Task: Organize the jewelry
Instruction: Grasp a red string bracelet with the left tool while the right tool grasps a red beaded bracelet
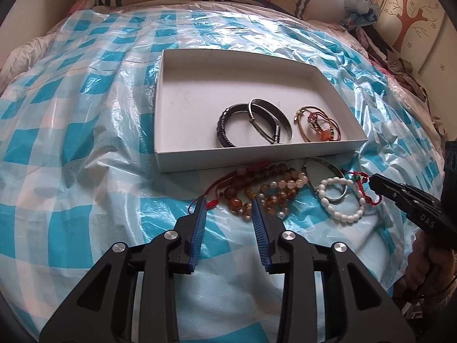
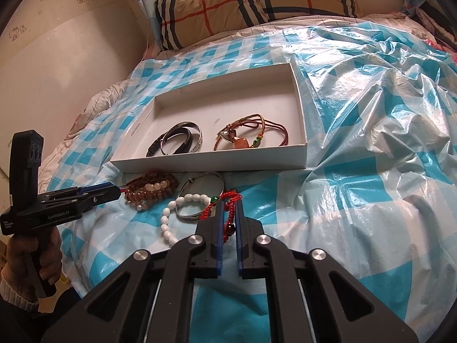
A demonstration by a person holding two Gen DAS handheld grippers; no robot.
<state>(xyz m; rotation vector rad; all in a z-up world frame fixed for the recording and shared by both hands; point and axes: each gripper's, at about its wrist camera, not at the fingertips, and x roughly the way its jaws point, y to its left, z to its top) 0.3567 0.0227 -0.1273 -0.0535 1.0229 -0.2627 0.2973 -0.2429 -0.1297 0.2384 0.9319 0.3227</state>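
A big blue and white plastic sheet (image 2: 357, 171) covers the bed. Straight ahead of both grippers sits the white box (image 1: 177, 108), with dark bangles (image 1: 251, 123) and a cord bracelet (image 1: 317, 125) already inside

Closer in, just in front of the box, the loose jewelry lies in a little heap. The brown bead bracelets (image 1: 257, 188) are right at the tips of the left gripper (image 1: 227, 203). Its blue pads are spread apart and pinch nothing

Off to that gripper's right lie a silver bangle (image 2: 204, 180) and a white bead bracelet (image 2: 174, 223)

The right gripper (image 2: 230, 204) has its fingers pressed together on the red cord bracelet (image 2: 228, 214), which runs between the pads

I think the red cord is light, soft and floppy, so it will dangle and may snag the white beads beside it. The knotted cord looks best to pinch, since round beads are slippery and could roll out
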